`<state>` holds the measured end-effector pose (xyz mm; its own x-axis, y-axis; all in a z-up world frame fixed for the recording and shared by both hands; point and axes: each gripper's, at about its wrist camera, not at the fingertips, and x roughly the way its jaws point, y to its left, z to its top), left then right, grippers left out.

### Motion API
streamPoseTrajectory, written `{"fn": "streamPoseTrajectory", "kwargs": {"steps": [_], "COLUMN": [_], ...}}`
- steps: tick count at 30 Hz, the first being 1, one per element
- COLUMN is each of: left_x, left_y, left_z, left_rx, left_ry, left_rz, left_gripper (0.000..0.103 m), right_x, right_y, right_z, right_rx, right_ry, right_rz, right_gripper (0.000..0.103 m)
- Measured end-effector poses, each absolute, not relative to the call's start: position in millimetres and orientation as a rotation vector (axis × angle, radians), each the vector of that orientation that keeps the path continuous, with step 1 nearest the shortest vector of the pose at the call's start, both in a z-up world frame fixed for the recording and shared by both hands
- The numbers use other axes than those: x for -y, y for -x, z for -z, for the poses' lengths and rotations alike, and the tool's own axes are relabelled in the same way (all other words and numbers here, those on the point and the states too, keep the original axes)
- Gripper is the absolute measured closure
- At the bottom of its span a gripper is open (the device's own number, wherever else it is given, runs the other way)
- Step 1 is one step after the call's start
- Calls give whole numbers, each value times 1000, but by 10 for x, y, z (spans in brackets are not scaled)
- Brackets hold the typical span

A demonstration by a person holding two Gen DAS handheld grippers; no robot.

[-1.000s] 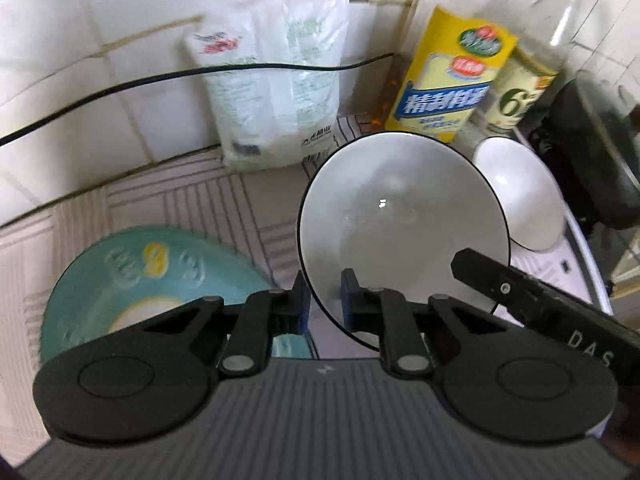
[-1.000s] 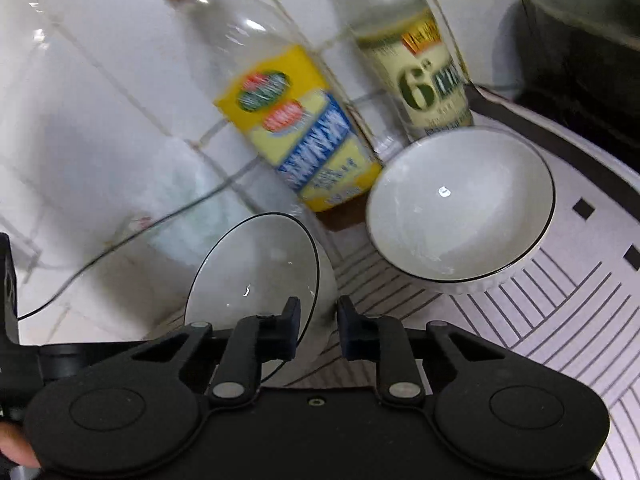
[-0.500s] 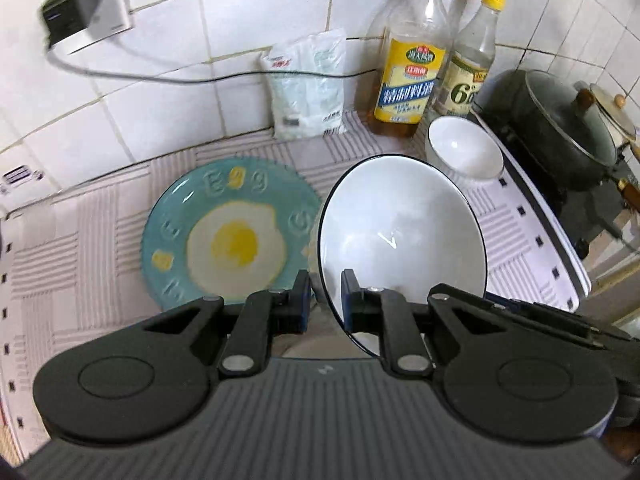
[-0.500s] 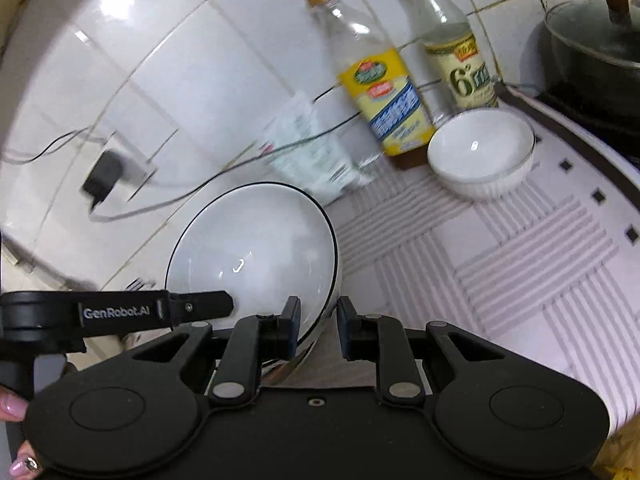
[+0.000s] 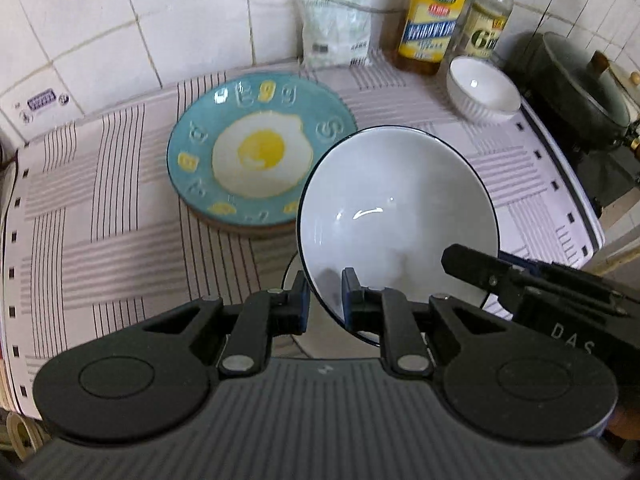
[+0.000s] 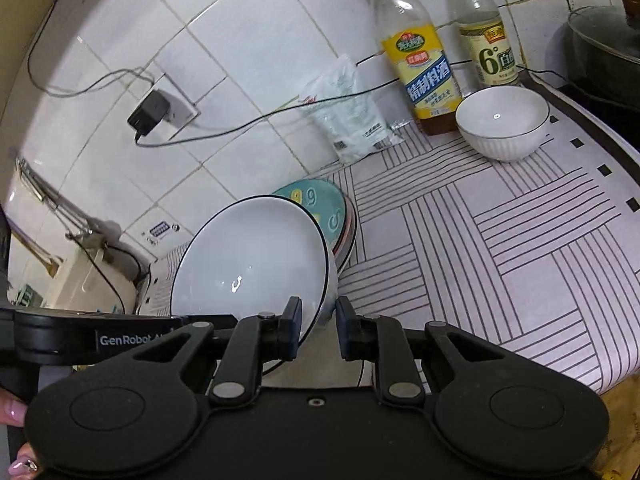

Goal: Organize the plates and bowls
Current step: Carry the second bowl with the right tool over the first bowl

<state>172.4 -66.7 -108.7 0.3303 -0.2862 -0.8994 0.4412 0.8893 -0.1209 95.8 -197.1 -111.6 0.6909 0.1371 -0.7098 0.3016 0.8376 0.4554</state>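
Here, in your left wrist view, your left gripper [image 5: 324, 294] pinches the near rim of the black-rimmed white bowl [image 5: 396, 216], which tilts up over the striped mat [image 5: 100, 216]. The egg-print plate [image 5: 256, 148] lies flat at 11 o'clock from the bowl, the small ribbed bowl [image 5: 482, 94] at 1 o'clock near two bottles [image 5: 432, 20]. A second white rim [image 5: 290, 276] peeks out beneath the held bowl. In your right wrist view, your right gripper [image 6: 318, 332] clamps the same bowl [image 6: 252, 260] at its rim at 6 o'clock; the plate stack [image 6: 336, 216] sits just behind it, and the ribbed bowl [image 6: 502, 124] stands at 1 o'clock.
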Motion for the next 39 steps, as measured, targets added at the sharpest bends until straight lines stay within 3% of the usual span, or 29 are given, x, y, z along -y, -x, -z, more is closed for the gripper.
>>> {"fn": "streamPoseTrajectory", "kwargs": {"steps": [21,39], "left_x": [636,724], "left_y": [-1689,-1644], "left_z": [1527,1532], "left_rx": [-1289,-1294], "left_ry": [-147,-222], "left_rz": [456,460], "left_gripper": [88,82], "right_x": [1660,1361], "right_y": [-919,-1069], "right_z": [1416,1445], "right_rx": [-874,-936], "right_ry": [-344,-51], "right_rz": [83,160], "right_gripper": [82,85]}}
